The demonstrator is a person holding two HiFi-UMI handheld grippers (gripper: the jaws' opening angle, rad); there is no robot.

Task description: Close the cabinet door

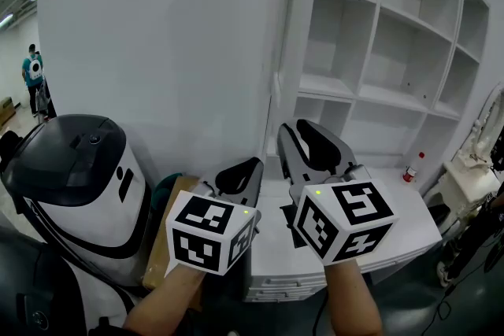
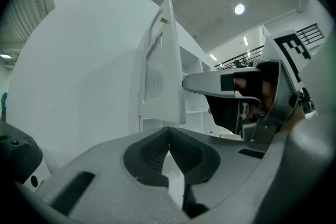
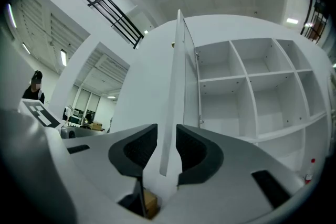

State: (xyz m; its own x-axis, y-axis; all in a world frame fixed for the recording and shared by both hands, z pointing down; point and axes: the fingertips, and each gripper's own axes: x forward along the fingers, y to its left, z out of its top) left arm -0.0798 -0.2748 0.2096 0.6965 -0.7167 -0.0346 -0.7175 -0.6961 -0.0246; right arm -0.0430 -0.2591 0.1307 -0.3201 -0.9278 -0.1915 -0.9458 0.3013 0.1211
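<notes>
Right gripper (image 3: 167,132) partly open, jaws straddling the free edge of the open cabinet door (image 3: 156,76), slim gaps either side, left gripper (image 2: 168,131) alongside, jaws pressed together, empty.

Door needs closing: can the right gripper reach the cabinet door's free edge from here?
Probably yes: the right gripper has its jaws apart, and the cabinet door shows its edge in their gap, nothing blocking.

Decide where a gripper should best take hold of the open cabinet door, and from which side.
Grip the cabinet door by its thin free vertical edge, coming edge-on from the front: the flat panel stands open and fits between the right gripper's parted jaws, which straddle it.
</notes>
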